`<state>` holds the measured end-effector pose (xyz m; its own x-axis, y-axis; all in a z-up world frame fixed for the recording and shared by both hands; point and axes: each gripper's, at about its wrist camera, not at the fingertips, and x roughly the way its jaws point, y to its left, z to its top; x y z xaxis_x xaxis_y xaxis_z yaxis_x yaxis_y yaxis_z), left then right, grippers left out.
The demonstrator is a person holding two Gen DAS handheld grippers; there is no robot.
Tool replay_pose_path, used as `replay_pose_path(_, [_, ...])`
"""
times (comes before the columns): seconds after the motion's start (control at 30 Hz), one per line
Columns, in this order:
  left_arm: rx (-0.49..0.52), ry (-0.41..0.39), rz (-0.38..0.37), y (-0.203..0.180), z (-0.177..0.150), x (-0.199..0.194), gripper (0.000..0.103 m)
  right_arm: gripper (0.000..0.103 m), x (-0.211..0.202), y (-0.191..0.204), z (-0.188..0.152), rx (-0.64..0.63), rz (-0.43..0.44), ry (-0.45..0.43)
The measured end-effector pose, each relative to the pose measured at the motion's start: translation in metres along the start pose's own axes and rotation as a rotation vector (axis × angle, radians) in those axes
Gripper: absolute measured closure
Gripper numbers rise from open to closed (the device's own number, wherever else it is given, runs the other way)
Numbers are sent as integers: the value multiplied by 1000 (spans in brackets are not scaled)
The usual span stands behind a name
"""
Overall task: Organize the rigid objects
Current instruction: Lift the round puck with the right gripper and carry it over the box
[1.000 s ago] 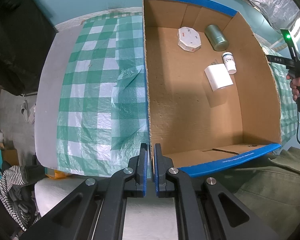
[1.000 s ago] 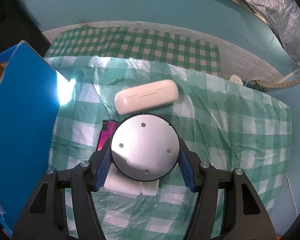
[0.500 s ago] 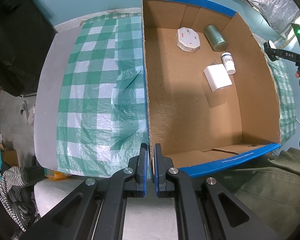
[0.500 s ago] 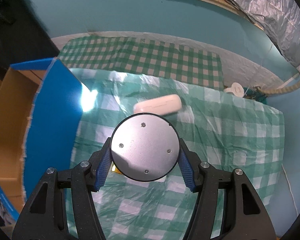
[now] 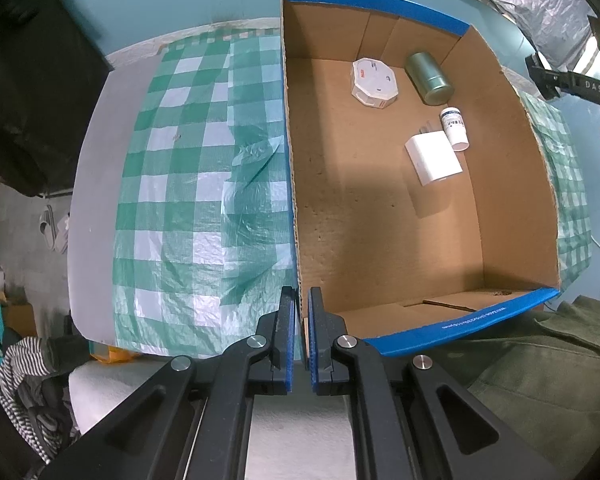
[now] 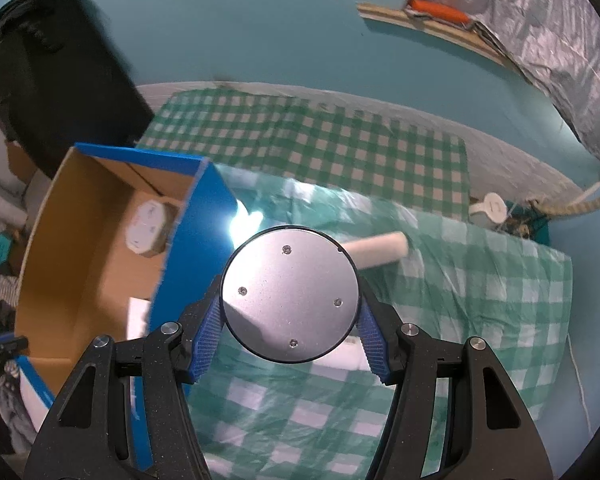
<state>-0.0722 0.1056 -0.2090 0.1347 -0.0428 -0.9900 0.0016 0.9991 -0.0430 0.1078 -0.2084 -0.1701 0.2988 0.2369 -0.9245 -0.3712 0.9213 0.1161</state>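
Observation:
A blue-edged cardboard box [image 5: 380, 216] stands open on the green checked cloth. Inside it lie a white octagonal box [image 5: 375, 83], a green tin [image 5: 428, 78], a small white bottle [image 5: 454, 128] and a white block [image 5: 434, 158]. My left gripper [image 5: 303, 336] points straight down and is shut on the box's near left wall edge. My right gripper [image 6: 290, 312] is shut on a round silver disc [image 6: 290, 294], held in the air just right of the box's blue wall [image 6: 192, 264]. A white oblong case [image 6: 380, 254] lies on the cloth beyond the disc.
The checked cloth [image 6: 480, 300] spreads right of the box, with a flat white item [image 6: 340, 356] partly hidden under the disc. A black bag [image 6: 56, 92] stands at the far left. A green jacket [image 5: 540, 348] is close to the box's near edge, and clothes [image 5: 24, 384] are heaped lower left.
My right gripper has risen with the silver disc and drifted toward the box, whose inside now shows. The white case looks smaller and farther. The left gripper has stayed put.

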Motion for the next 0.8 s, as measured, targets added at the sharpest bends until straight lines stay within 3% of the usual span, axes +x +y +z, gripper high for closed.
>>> replay_pose_path(0.8, [-1, -1, -2, 0, 0, 0, 98, 42, 6, 80, 36, -196, 67, -10])
